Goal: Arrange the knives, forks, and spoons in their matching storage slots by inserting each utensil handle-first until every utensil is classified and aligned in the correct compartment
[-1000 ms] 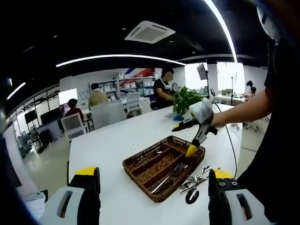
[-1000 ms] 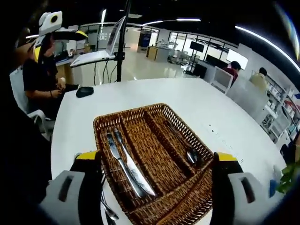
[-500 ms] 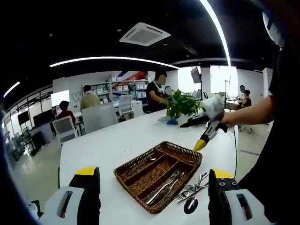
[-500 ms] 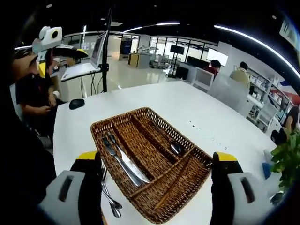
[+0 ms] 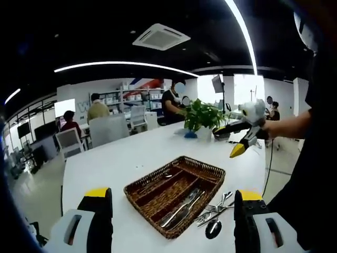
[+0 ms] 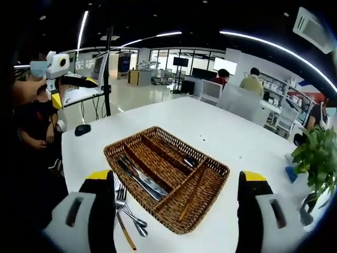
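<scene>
L gripper and R gripper: jaws wide apart, nothing held. Loose shiny metal forks/spoons lie on white table at 3 o'clock of rectangular woven wicker tray; two knives in one outer slot, a spoon in the middle one.

**Both grippers empty, jaws apart**

The left gripper has its jaws spread wide, nothing between them. The right gripper is the same, held out to the far right on the person's outstretched arm.
</scene>
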Tool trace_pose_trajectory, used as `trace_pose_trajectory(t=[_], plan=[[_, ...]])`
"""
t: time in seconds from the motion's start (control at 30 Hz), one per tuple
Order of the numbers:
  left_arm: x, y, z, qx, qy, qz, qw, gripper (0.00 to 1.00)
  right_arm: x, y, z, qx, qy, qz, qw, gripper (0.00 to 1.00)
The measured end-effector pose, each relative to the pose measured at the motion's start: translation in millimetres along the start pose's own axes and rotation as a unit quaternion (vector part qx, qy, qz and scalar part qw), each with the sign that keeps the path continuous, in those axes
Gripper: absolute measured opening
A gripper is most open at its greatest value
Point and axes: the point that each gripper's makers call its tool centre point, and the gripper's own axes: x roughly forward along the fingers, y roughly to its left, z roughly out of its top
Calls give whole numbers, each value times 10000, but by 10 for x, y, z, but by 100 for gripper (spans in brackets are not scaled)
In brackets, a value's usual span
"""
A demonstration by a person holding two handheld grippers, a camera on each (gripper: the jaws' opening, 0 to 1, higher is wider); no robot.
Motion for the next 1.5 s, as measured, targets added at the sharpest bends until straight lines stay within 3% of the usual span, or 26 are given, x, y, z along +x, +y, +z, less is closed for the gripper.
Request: trace_pose_trajectory(t=[0.13,0.57,0.73,0.87,0.93,1.1,1.2,1.5], plan=[[-62,-10,-55,-36,64,22,10000,100,-107,-12,0,101,-49,-61,9999,99],[-110,21,-9,-199,-10,66,9998,100,-320,122,-117,230,45,-80,9997,99],[-93,-12,-103,-364,169,-22,9992,100,-392,110,-144,360,96,-129,9992,99],[-85,12,-178,-286,272,58,9992,100,-472,89,-306,542,394,-209,9975,99],[-85,8,-189,-379,261,55,9989,100,-504,83,-327,588,387,-213,9973,99],[-97,20,-168,-124,106,135,9998,100,-600,-9,-307,592,293,-418,9969,99],[-104,35,-219,60,237,224,9995,100,-615,-70,-326,666,322,-475,9961,99],[-91,-57,-280,-53,353,113,9993,100,-649,-103,-305,643,310,-522,9961,99]])
